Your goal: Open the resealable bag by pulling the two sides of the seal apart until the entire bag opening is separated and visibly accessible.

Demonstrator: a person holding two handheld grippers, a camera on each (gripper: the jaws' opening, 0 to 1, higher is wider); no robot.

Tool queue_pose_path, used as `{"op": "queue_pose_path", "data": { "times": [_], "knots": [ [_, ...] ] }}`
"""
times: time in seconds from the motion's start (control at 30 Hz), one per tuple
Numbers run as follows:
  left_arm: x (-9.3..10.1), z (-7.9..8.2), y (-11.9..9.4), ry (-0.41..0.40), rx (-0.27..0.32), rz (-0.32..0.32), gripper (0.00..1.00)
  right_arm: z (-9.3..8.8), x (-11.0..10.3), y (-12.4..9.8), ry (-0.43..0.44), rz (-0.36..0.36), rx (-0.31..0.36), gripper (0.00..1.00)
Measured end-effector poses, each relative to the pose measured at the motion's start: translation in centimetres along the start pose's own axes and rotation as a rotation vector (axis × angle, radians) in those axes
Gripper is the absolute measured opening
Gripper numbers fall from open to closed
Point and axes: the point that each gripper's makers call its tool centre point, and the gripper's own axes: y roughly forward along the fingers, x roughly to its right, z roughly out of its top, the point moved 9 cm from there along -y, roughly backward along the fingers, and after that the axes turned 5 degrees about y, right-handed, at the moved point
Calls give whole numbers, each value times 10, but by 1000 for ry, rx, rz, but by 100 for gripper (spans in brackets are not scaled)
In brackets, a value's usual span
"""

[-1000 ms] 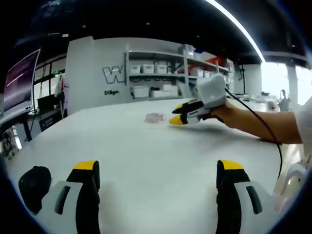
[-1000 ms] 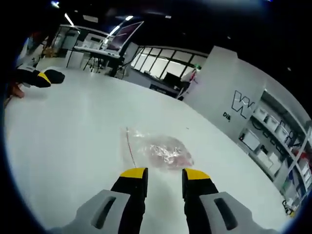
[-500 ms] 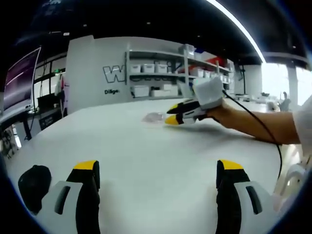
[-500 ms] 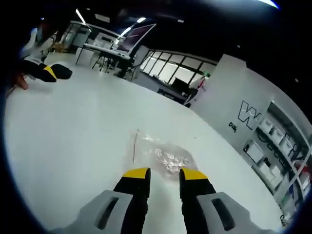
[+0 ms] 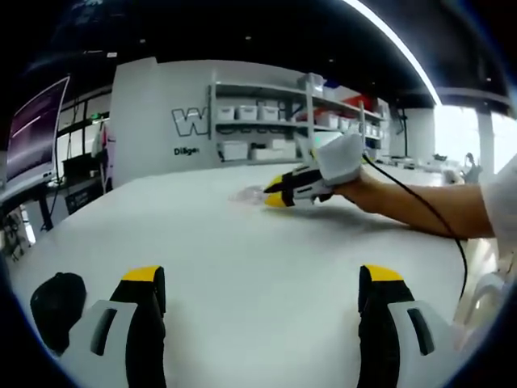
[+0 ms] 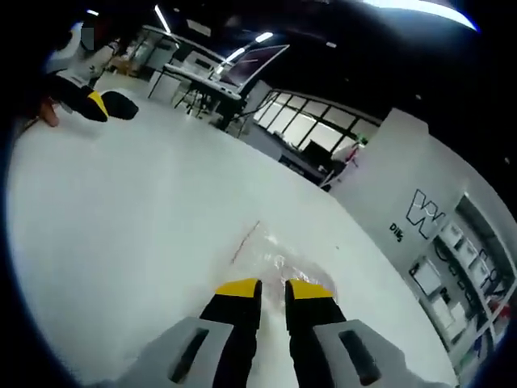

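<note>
Looking along the right gripper [image 6: 273,289] in its own view, the two yellow-tipped jaws are pinched in close, just a thin gap between them, and the tips sit right at the near edge of the resealable bag [image 6: 284,260]. Can't honestly tell if they've caught the plastic or are only touching it. The bag is clear and crinkly, lying flat on the white table [image 6: 145,218], and it stretches away just ahead of the tips, with its thin reddish seal strip [image 6: 245,241] ahead and slightly left of the left jaw.

Far off to the upper left in that view, the left gripper [image 6: 103,105] rests on the table, well apart from the bag.

From the left gripper view, its own jaws [image 5: 262,279] are spread wide with nothing but bare tabletop [image 5: 242,250] between them. Straight ahead and well beyond the tips, the right gripper [image 5: 273,194] comes in from the right, held by a hand [image 5: 367,191] with a black cable [image 5: 436,218] trailing back along the arm. The bag [image 5: 249,194] is a small pale patch right at that gripper's tips. A dark round thing [image 5: 56,305] sits just left of the left jaw.
</note>
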Motion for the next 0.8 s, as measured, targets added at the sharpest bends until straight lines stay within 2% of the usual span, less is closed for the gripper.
{"op": "queue_pose_path", "data": {
  "times": [0.07,0.23,0.33,0.4,0.57,0.8],
  "knots": [
    [0,0,0,0,-1,0,99,1,-1,1,-1,4,8,0],
    [1,0,0,0,-2,4,99,3,-8,-3,7,3,14,0],
    [1,0,0,2,-3,5,99,-2,8,3,33,0,31,0],
    [1,0,-1,1,-2,5,99,-2,9,0,49,-5,44,0],
    [0,2,-2,-8,3,5,98,-5,32,5,171,-3,82,0],
    [-3,3,-5,-44,28,5,97,-2,51,-2,331,-10,140,0]
  ]
}}
